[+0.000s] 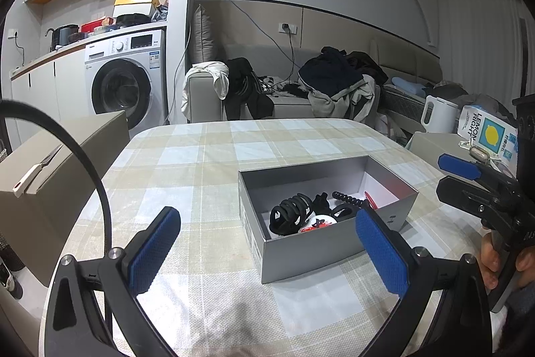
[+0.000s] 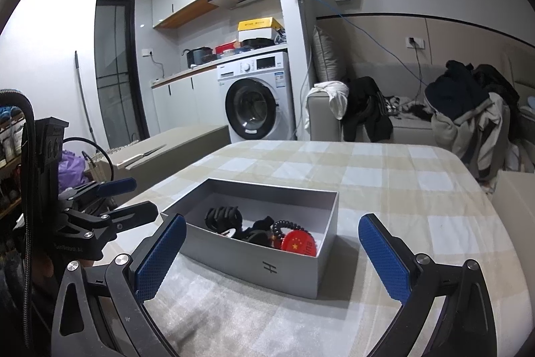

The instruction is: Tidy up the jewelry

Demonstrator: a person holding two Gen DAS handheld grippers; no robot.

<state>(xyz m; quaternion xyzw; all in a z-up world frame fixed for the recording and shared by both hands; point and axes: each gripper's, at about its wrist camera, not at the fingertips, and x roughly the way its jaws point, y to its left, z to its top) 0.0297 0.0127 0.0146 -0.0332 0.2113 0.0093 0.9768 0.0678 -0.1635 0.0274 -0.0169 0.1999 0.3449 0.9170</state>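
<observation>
The left gripper [image 1: 267,251], fingers spread wide and empty, hovers before a grey box [image 1: 321,248] on the checked tablecloth [image 1: 200,163] holding black hair claws [image 1: 291,216] and a red badge [image 2: 298,244], while the right gripper [image 2: 272,251] is likewise wide apart and empty.

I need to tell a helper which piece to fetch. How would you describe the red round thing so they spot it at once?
On the checked table stands an open grey box. The red disc lies in its near right corner, beside black hair clips; it alone is red, with yellow stars.
</observation>
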